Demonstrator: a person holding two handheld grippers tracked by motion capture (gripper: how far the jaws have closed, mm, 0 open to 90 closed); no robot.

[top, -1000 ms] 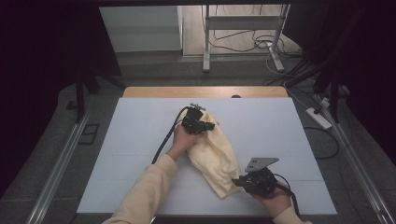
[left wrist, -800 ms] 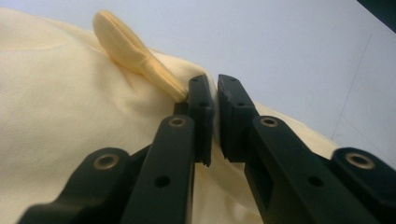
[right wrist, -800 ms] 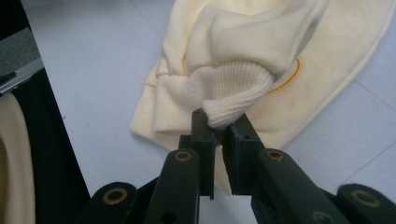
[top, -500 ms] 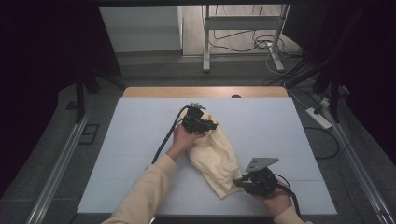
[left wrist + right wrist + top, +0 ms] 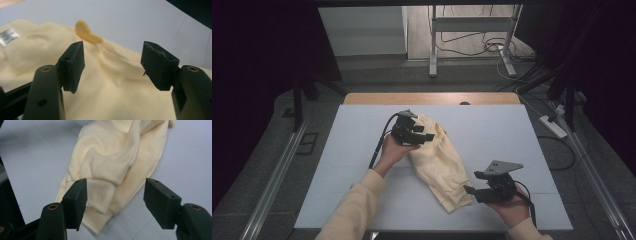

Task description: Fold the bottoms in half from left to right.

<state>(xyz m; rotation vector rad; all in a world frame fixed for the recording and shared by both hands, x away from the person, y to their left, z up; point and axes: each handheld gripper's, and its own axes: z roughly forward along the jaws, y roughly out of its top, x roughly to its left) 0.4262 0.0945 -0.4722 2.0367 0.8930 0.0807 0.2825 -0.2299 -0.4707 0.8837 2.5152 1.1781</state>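
Sweatshirt [image 5: 439, 167], pale yellow and folded into a long bundle, lies slantwise across the middle of the high view on the white counter [image 5: 362, 200], its ribbed cuff [image 5: 100, 195] tucked at the lower end, which suggests a fold just laid down; the left tongs [image 5: 424, 136] hover at its upper end, jaws spread after just opening, nothing between them but cloth lying below; the right tongs [image 5: 472, 192] sit at the lower end, in the lower right of the frame, likewise just opened and pinching nothing, so the garment rests free.
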